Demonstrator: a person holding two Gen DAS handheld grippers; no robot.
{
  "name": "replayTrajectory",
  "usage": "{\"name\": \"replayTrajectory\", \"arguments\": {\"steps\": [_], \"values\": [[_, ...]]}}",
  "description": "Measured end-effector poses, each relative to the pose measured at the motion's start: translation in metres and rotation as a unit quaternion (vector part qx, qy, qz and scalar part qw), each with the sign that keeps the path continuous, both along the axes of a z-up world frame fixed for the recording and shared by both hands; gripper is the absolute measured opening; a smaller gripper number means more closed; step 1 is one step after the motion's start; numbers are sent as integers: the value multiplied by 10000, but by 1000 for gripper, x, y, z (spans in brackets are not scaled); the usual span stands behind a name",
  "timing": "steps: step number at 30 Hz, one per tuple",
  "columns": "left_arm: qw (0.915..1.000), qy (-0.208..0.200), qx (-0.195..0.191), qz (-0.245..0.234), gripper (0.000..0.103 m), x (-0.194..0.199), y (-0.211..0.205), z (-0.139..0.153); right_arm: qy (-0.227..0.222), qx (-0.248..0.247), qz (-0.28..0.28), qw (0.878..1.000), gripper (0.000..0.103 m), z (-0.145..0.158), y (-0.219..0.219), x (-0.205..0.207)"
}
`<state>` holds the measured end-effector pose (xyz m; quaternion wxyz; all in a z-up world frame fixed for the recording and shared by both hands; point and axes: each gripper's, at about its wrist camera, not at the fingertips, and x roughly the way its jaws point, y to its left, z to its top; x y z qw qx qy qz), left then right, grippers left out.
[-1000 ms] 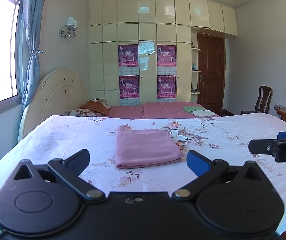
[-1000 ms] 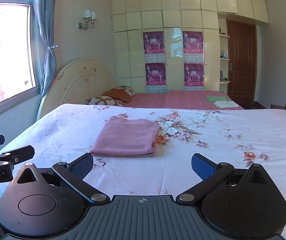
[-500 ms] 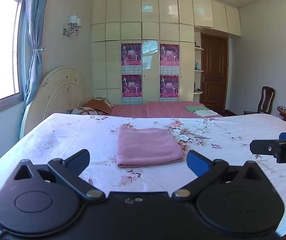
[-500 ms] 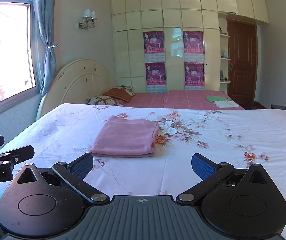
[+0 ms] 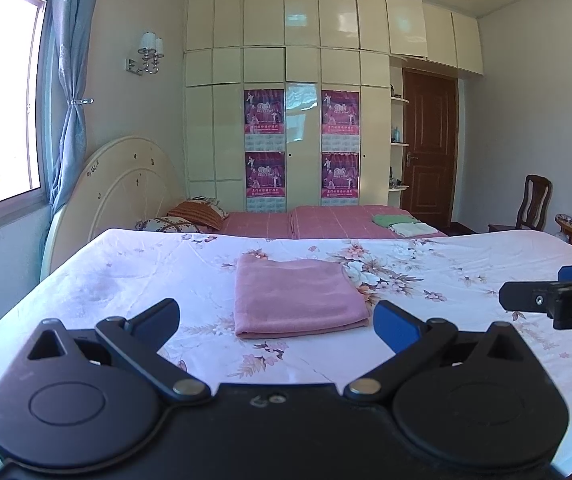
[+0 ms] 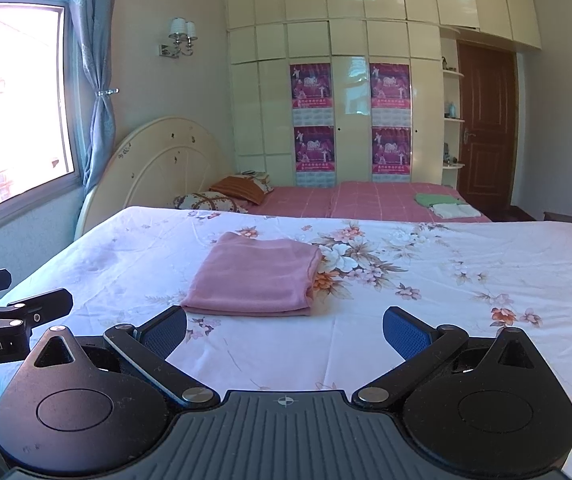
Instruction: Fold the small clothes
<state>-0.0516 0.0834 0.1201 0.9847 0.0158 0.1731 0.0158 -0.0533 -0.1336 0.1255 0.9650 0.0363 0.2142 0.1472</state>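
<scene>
Two hand-held grippers fill the bottom of their frames, both with fingers spread wide and nothing between them: the left gripper (image 5: 275, 326) and the right gripper (image 6: 284, 330), whose blue pads (image 6: 406, 336) face inward. Each also shows at the edge of the other's view, the right one at the right edge of the left view, the left one at the left edge of the right view.

Just above the gap between the fingers, in mid-frame, lies the pink cloth (image 5: 298, 296), folded into a neat flat rectangle of several layers, its stacked edges showing along the near side. It rests on the floral bedsheet (image 6: 426, 292), apart from both grippers.

Farther up the frame, a pink checked blanket (image 6: 366, 198) carries a small stack of green and white folded cloths (image 6: 444, 205); patterned pillows (image 6: 221, 196) sit left of it, by the rounded cream headboard (image 6: 157, 164).
</scene>
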Motion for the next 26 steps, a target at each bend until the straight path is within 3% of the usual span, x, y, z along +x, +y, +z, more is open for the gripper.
{"name": "replayTrajectory", "arguments": {"steps": [26], "values": [[9999,-104,28,-8,102,8,8,-2,-13,-55,96,9999,103,-5,4,10]]}}
